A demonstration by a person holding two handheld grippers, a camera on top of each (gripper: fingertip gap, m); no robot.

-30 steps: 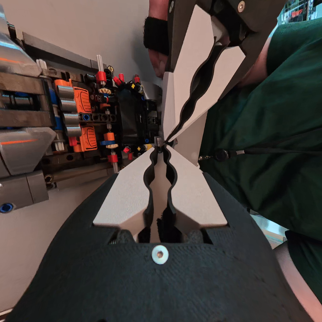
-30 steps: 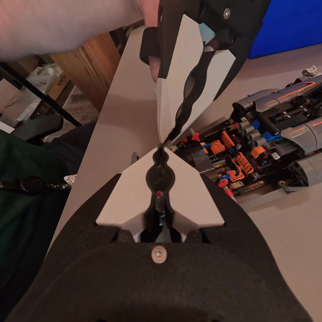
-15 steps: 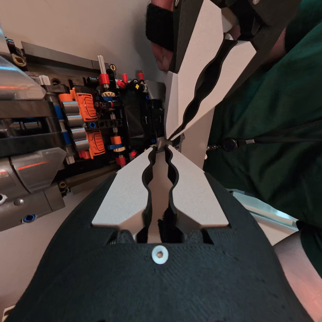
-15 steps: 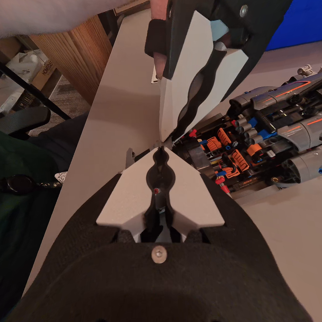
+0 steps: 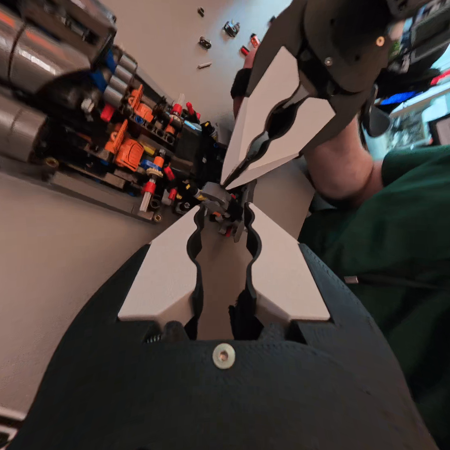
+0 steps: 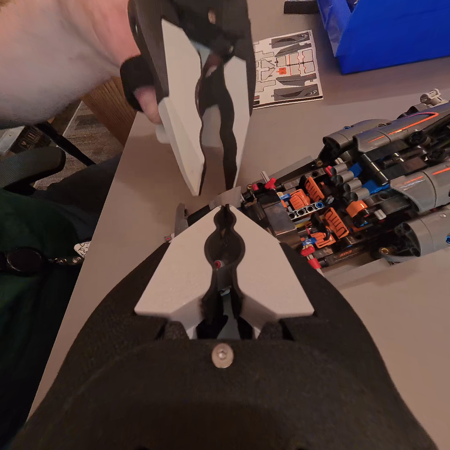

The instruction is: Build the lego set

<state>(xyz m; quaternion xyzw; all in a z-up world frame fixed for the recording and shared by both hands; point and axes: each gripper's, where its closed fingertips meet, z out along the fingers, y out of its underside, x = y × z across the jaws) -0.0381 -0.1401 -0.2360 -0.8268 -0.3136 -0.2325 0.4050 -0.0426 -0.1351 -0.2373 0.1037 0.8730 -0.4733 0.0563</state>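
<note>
The left gripper (image 5: 222,208) has two pale matte fingers (image 5: 168,263) with wavy black rubber lining, set in a rough black printed body; its jaws stand apart with a small grey subassembly (image 5: 220,207) of angular plastic pieces, with red and black pins, lying between the tips. The right gripper (image 6: 226,206) is built alike, and its jaws are closed on that same grey subassembly (image 6: 225,197), whose flat grey plate pokes out past the tips. In the left wrist view the right gripper (image 5: 225,186) comes in from above, its tips pinching the top of the piece.

The piece is held above the matte beige worktop (image 6: 146,219), just beside the near end of one large model car (image 6: 365,194): smooth grey curved panels with thin orange stripes, ribbed orange engine blocks, grey cylinders, blue and red pins and black beams.

Half a second ago the left jaws were nearly closed at the tips on the piece; they have since spread wide. The left gripper has also swung, so the car (image 5: 97,121) now lies tilted and blurred at upper left.

One printed sheet (image 6: 287,70) of grey and orange shapes lies flat beyond the car, near one glossy blue bin (image 6: 389,34). About five small loose parts (image 5: 204,42) are scattered on the far worktop. The person wears a dark green shirt (image 5: 389,243).
</note>
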